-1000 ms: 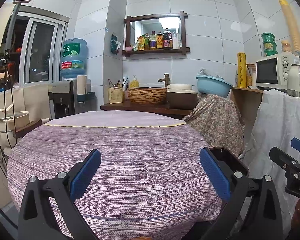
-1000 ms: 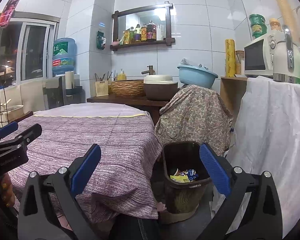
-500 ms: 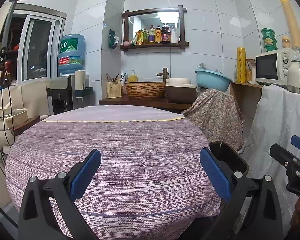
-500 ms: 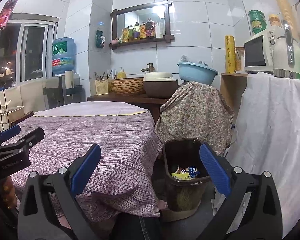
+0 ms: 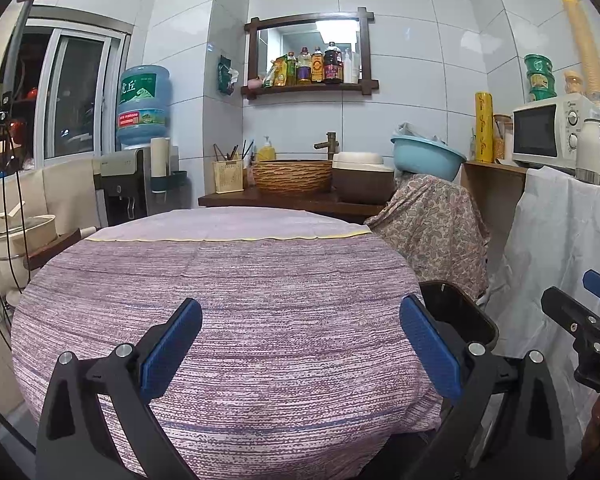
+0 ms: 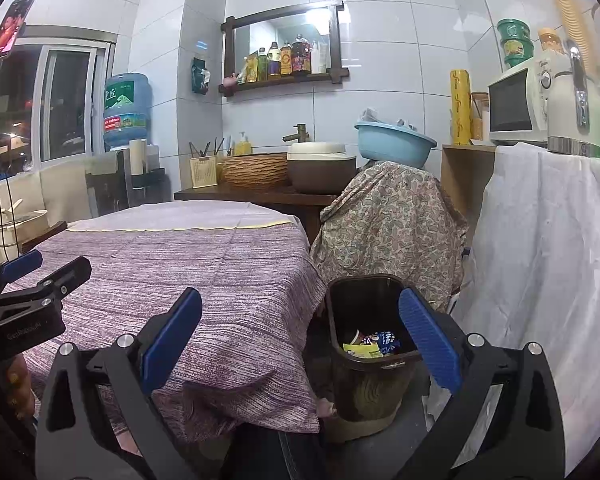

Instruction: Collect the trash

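Wrappers (image 6: 374, 344) are lying inside the dark bin (image 6: 366, 320) standing just beside the table's (image 5: 260, 300) right edge. Left gripper (image 5: 300, 350) and right gripper (image 6: 300, 344) are both hovering spread wide, gripping nothing.

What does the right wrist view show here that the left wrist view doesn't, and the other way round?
Only the right wrist view looks into the dark bin, where colourful wrappers lie at the bottom; it also shows the left gripper from the side, over the tablecloth.

Only the left wrist view shows the whole round tabletop, with no trash visible on it, and the right gripper at its right edge. There the bin shows only its rim, so its contents are hidden.

Both share the sink counter, wall shelf, blue basin, microwave, and open, empty jaws in front.
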### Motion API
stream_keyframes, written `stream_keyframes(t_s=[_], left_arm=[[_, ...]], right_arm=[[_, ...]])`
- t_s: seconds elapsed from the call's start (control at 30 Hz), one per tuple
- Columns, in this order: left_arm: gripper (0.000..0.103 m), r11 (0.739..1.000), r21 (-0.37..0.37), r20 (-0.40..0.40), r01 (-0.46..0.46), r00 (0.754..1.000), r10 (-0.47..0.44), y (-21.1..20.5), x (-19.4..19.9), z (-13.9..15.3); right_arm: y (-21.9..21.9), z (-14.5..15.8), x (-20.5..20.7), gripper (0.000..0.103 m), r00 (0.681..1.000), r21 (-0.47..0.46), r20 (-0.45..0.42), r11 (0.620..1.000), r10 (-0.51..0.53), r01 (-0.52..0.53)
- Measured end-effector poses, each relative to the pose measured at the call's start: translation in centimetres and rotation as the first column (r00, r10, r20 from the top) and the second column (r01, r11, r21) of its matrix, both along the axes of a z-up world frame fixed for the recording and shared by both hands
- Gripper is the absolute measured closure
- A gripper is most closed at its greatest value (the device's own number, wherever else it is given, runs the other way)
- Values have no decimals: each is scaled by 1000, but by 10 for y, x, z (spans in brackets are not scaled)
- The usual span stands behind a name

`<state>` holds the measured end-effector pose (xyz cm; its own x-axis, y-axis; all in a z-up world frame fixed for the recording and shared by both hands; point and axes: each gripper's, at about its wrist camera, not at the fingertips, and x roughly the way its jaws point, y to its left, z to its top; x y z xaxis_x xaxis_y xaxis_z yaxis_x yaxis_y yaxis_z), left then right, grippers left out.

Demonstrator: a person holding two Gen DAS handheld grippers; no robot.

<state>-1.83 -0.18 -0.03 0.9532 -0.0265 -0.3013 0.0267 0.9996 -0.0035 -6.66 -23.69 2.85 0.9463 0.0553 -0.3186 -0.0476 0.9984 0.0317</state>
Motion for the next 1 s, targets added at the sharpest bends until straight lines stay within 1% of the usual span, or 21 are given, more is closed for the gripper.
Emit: stream_keyframes(t_s=[0.73, 1.0], left_arm=[[5, 1000, 0, -2, -1, 1000, 1, -2, 0, -1], [5, 1000, -8, -3, 14, 1000, -14, -1, 0, -2]], right_arm=[[-1, 0, 0, 6, 1000, 2, -4, 1000, 1, -1], [0, -1, 1, 6, 1000, 3, -8, 1000, 3, -3]])
